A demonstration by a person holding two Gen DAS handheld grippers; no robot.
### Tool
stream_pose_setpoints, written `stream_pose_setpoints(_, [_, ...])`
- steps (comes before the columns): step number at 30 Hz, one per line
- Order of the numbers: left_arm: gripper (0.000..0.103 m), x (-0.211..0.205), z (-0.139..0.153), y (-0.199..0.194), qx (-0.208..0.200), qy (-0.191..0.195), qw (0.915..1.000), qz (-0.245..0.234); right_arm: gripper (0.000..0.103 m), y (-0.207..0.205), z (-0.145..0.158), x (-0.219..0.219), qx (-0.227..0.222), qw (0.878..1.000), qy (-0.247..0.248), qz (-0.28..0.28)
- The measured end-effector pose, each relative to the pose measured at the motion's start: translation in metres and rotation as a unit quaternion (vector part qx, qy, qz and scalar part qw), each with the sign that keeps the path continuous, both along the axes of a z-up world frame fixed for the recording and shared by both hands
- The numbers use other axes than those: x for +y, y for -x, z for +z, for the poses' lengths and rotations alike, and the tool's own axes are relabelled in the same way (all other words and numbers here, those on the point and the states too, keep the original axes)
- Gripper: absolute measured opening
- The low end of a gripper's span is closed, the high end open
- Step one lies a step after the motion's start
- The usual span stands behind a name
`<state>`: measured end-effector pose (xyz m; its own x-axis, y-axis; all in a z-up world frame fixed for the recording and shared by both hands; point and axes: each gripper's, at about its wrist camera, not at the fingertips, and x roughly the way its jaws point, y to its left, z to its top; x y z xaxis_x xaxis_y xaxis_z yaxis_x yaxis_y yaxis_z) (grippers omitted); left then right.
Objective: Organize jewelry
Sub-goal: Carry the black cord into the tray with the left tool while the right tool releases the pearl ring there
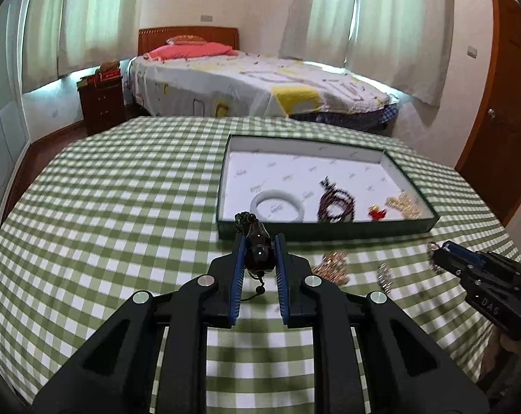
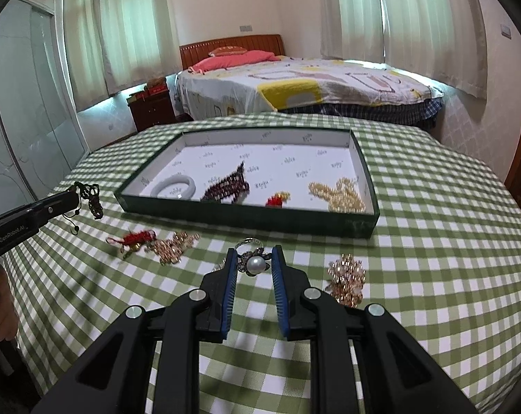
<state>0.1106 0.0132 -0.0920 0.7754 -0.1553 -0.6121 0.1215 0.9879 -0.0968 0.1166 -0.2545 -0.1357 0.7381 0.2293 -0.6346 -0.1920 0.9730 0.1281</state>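
Observation:
My left gripper (image 1: 259,241) is shut on a dark bead bracelet (image 1: 258,250) and holds it above the cloth, just in front of the dark green tray (image 1: 326,232); it also shows in the right wrist view (image 2: 91,196). My right gripper (image 2: 253,253) is shut on a pearl ring (image 2: 254,263), in front of the tray (image 2: 253,215). The tray holds a white bangle (image 2: 174,186), a dark red bead strand (image 2: 231,188), a small red charm (image 2: 277,200) and a pearl necklace (image 2: 339,195).
On the green checked tablecloth (image 2: 432,241) in front of the tray lie a red tasselled piece (image 2: 132,239), a gold chain (image 2: 172,245) and a gold cluster piece (image 2: 346,276). A bed (image 2: 305,86) and a nightstand (image 2: 151,108) stand beyond the table.

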Motion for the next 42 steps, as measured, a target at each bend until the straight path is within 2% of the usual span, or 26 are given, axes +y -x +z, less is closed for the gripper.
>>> stream_pose_setpoints(11, [0.017,-0.023,0.035,-0.028,-0.045,0.005,0.9987,-0.025,0.021,-0.025,0.039,-0.001,-0.048,0.999,-0.008,0.001])
stream_pose_setpoints(20, [0.017,-0.043,0.047,-0.091,-0.068,0.012,0.9970,-0.034,0.021,-0.081,0.059,-0.004,-0.079,0.997,-0.005,-0.004])
stream_pose_setpoints(25, [0.017,-0.052,0.024,-0.133,-0.036,0.008,0.9986,-0.039,0.021,-0.117,0.041,-0.003,-0.063,0.998,0.002,-0.007])
stream_pose_setpoints(30, [0.017,-0.056,-0.014,-0.175,0.028,0.019,0.9987,-0.038,0.021,-0.149,0.006,-0.007,-0.019,1.000,0.011,-0.012])
stream_pose_setpoints(35, [0.017,-0.063,-0.040,-0.194,0.063,0.015,0.9969,-0.045,0.021,-0.168,-0.016,-0.012,0.017,1.000,0.014,-0.017])
stream_pose_setpoints(42, [0.017,-0.067,-0.066,-0.209,0.110,0.014,0.9924,-0.052,0.021,-0.178,-0.027,-0.011,0.046,0.999,0.020,-0.012])
